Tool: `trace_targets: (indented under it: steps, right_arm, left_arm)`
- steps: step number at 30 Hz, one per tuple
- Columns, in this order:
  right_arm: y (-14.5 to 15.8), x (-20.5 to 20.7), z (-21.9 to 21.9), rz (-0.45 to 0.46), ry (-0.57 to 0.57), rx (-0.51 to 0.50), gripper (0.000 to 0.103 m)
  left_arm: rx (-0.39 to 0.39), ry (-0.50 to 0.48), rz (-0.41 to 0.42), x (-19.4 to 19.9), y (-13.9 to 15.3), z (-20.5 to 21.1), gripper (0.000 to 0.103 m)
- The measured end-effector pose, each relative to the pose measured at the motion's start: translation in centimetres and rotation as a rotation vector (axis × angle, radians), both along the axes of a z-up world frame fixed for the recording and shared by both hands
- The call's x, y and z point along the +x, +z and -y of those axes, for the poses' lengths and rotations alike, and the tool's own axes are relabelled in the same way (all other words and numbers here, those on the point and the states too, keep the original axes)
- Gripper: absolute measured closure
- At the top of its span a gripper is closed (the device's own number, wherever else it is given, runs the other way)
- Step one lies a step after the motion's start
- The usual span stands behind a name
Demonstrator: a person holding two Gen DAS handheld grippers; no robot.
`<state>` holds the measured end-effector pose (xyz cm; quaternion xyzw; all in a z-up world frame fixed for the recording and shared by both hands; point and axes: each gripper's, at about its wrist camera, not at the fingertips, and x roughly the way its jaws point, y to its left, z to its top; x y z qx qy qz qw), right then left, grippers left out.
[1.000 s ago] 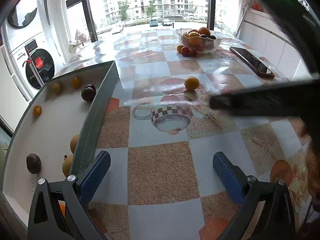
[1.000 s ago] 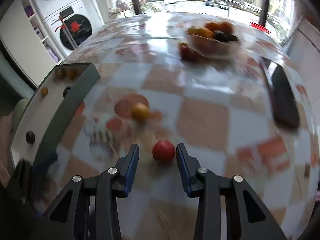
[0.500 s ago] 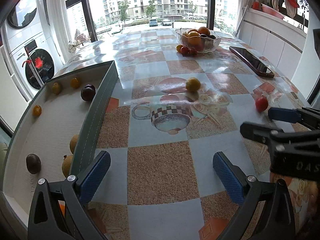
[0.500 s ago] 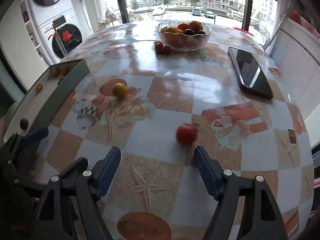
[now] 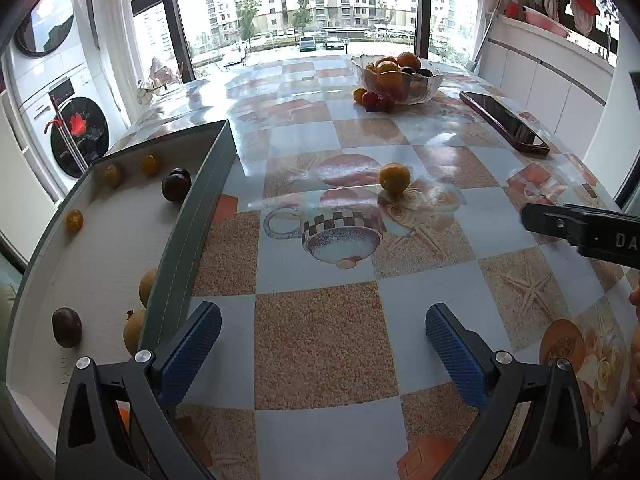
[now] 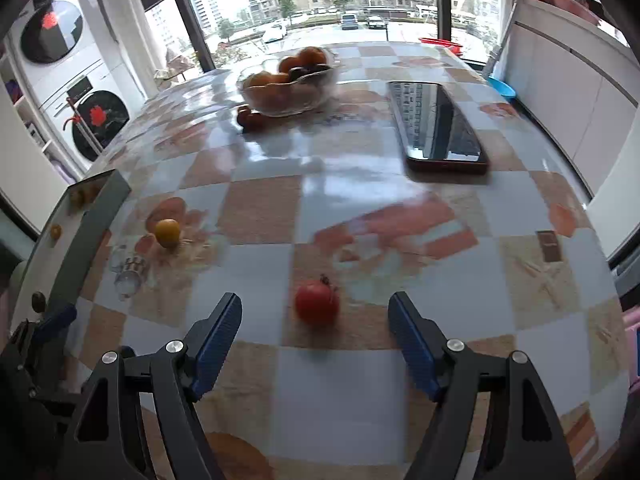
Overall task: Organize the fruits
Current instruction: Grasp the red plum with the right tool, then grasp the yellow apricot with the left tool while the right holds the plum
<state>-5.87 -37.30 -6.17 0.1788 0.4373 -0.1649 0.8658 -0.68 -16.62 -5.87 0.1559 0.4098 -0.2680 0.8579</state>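
the right gripper [image 6: 314, 330] has its jaws spread wide, released; a red fruit [image 6: 317, 303] sits on the table [image 6: 340, 392] between them, touching neither pad. the left gripper [image 5: 322, 346] is also released, with only bare tablecloth between its jaws. a yellow fruit [image 5: 394, 177] lies mid-table; a glass bowl [image 5: 400, 76] of fruit and a phone [image 5: 504, 122] sit toward the far edge. the tray [image 5: 188, 236] at the left edge holds small fruits, possibly plums, partly hidden by its wall.

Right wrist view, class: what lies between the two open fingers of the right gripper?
A red fruit sits on the table between the fingers of the right gripper, touching neither. The right wrist view shows it.
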Motion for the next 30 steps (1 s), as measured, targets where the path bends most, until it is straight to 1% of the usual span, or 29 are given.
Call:
trace_targets:
  steps: [3, 5, 7, 8, 9, 10, 11, 12, 13, 16, 18, 19, 20, 22, 24, 25, 26, 27, 28, 29, 30]
  right_arm:
    - [-0.1, -0.2, 0.1, -0.002, 0.004, -0.009, 0.024]
    - [-0.2, 0.3, -0.3, -0.017, 0.008, -0.04, 0.024]
    - [-0.3, 0.8, -0.9, -0.03, 0.027, -0.074, 0.026]
    - [-0.3, 1.0, -1.1, -0.035, 0.033, -0.09, 0.03]
    - [-0.3, 1.2, -1.4, -0.043, 0.039, -0.111, 0.038]
    - [-0.4, 1.4, -1.6, -0.047, 0.045, -0.132, 0.042]
    - [-0.3, 1.5, -1.6, -0.046, 0.05, -0.139, 0.052]
    - [-0.2, 1.6, -1.5, -0.042, 0.052, -0.139, 0.072]
    - [-0.1, 1.5, -1.2, -0.035, 0.052, -0.129, 0.078]
    - [0.0, 0.5, -0.4, -0.009, 0.038, -0.08, 0.079]
    - [-0.1, -0.3, -0.2, 0.005, 0.037, -0.063, 0.079]
    - [-0.1, -0.7, -0.2, 0.009, 0.034, -0.06, 0.079]
    - [-0.1, -1.0, -0.2, 0.013, 0.031, -0.054, 0.079]
    - [-0.2, -1.7, -0.2, 0.026, 0.021, -0.04, 0.079]
    - [-0.2, -2.0, -0.3, 0.033, 0.017, -0.037, 0.079]
    - [-0.2, -2.1, -0.5, 0.035, 0.015, -0.039, 0.079]
    - [-0.2, -2.3, -0.6, 0.037, 0.014, -0.042, 0.079]
    - [-0.2, -2.3, -0.7, 0.038, 0.014, -0.046, 0.079]
    - [-0.2, -2.3, -0.9, 0.038, 0.014, -0.051, 0.079]
    - [-0.2, -2.4, -1.0, 0.038, 0.015, -0.054, 0.079]
    - [-0.2, -2.4, -1.2, 0.039, 0.015, -0.056, 0.079]
  left_arm:
    - [0.005, 0.004, -0.032, 1.0, 0.0, 0.6, 0.0]
    - [0.018, 0.009, -0.045, 2.1, 0.0, 1.1, 0.0]
    - [0.019, 0.016, -0.039, 2.6, 0.4, 1.8, 0.0]
    - [0.012, 0.018, -0.033, 2.9, 0.8, 2.2, 0.0]
    - [0.006, 0.017, -0.027, 3.3, 1.1, 2.6, 0.0]
    - [0.004, 0.016, -0.021, 3.6, 1.4, 3.0, 0.0]
    - [0.004, 0.018, -0.017, 3.9, 1.6, 3.2, 0.0]
    - [0.002, 0.021, -0.015, 4.2, 1.9, 3.6, 0.0]
    - [-0.002, 0.022, -0.017, 4.6, 2.0, 3.9, 0.0]
    - [-0.01, 0.021, -0.036, 5.6, 2.0, 5.1, 0.0]
    - [-0.007, 0.016, -0.033, 6.0, 1.8, 6.0, 0.002]
    - [0.001, 0.009, -0.026, 6.1, 1.7, 6.6, 0.006]
    - [0.013, 0.002, -0.026, 6.3, 1.5, 7.0, 0.013]
    - [0.036, 0.004, -0.042, 6.8, 1.0, 7.7, 0.014]
    - [0.043, 0.017, -0.056, 7.1, 0.5, 7.9, 0.027]
    - [0.019, 0.022, -0.065, 7.2, 0.5, 7.7, 0.029]
    - [-0.002, 0.03, -0.085, 7.4, 0.5, 7.5, 0.036]
    - [-0.018, 0.029, -0.093, 7.4, 0.5, 7.4, 0.049]
    - [-0.018, 0.03, -0.08, 7.3, 0.6, 7.4, 0.056]
    - [-0.022, 0.01, -0.076, 7.0, 0.8, 7.3, 0.071]
    - [-0.024, 0.001, -0.076, 6.8, 0.8, 7.3, 0.075]
